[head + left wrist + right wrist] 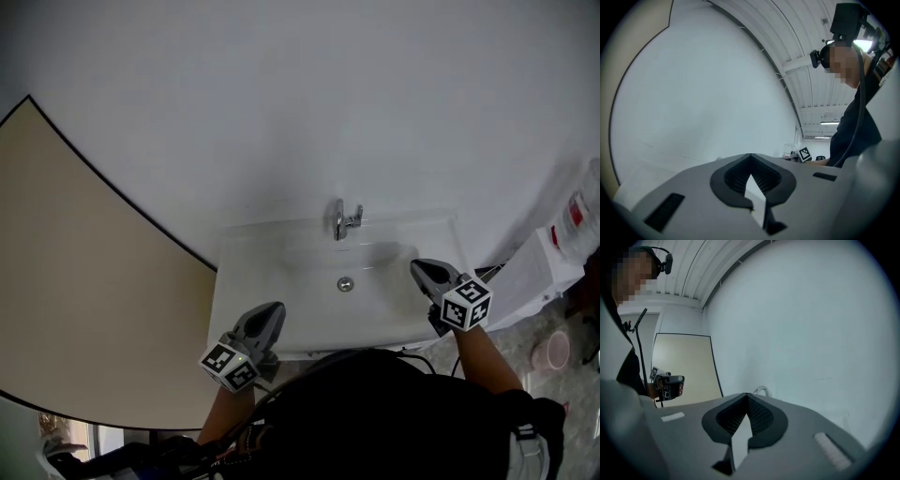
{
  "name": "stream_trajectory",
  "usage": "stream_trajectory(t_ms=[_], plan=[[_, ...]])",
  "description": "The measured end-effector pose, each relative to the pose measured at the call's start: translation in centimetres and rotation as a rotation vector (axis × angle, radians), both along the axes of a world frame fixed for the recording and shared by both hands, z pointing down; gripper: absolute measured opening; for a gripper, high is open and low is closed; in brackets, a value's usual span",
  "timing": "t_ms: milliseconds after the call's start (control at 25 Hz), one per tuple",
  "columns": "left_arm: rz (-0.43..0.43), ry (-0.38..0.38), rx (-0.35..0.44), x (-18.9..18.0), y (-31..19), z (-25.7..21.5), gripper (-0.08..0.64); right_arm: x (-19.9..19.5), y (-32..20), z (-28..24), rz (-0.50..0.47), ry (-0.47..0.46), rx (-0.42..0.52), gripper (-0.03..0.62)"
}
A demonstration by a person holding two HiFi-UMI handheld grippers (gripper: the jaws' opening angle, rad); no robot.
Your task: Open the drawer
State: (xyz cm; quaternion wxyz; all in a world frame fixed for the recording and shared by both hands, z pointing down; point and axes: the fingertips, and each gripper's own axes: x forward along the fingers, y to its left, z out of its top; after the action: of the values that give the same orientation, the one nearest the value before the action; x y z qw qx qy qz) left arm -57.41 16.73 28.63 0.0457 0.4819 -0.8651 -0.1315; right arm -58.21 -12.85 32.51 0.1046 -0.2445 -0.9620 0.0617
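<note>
- The white wall (281, 94) stands behind everything, and both tongs point roughly toward it. If the hands travel forward instead of down, I think the tips can knock against it.
- The sink (272, 267) is fixed to this wall. No view shows a drawer. I judge that it sits under the sink, hidden by the person's body. The reach down would then be half blind, and a tool can strike the front rim of the sink.
- The left tongs (269, 314) are over the front left corner of the sink, closed together with nothing between them. Closed tongs cannot take a handle. If they do not open first, they only push or slide on the drawer front.
- The right tongs (424, 270) are over the right side of the sink, also closed and empty, so the same risk holds.
- The tap (343, 220) stands at the back of the sink, apart from both tongs. A careless lift of a hand could bump its lever.
</note>
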Motion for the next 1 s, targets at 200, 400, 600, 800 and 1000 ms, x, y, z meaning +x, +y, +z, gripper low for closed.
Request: stream_trajectory(t_ms=[200,400,600,800,1000], plan=[[0.087,0.005,-0.016,-5.2,1.5,-1.2,-0.006,-3.3,1.5,-1.1,0.089,0.009,-0.009,-0.002],[0.158,0.006,-0.046,-10.0,3.0,-0.8,-0.006,-5.8,3.0,-0.6,0.153,0.028,-0.004,-0.002],[0.196,0.046,-0.038,-11.6,1.3,1.5,-0.006,-5.8,1.6,1.5,0.180,0.070,0.004,-0.002],[0.175,0.082,-0.074,-11.7,-2.8,3.3,-0.006,-6.4,-2.0,3.0,0.164,0.087,0.008,-0.002],[0.198,0.121,-0.125,-10.8,-7.5,5.1,-0.006,-6.6,-5.8,3.8,0.150,0.085,-0.007,-0.002]])
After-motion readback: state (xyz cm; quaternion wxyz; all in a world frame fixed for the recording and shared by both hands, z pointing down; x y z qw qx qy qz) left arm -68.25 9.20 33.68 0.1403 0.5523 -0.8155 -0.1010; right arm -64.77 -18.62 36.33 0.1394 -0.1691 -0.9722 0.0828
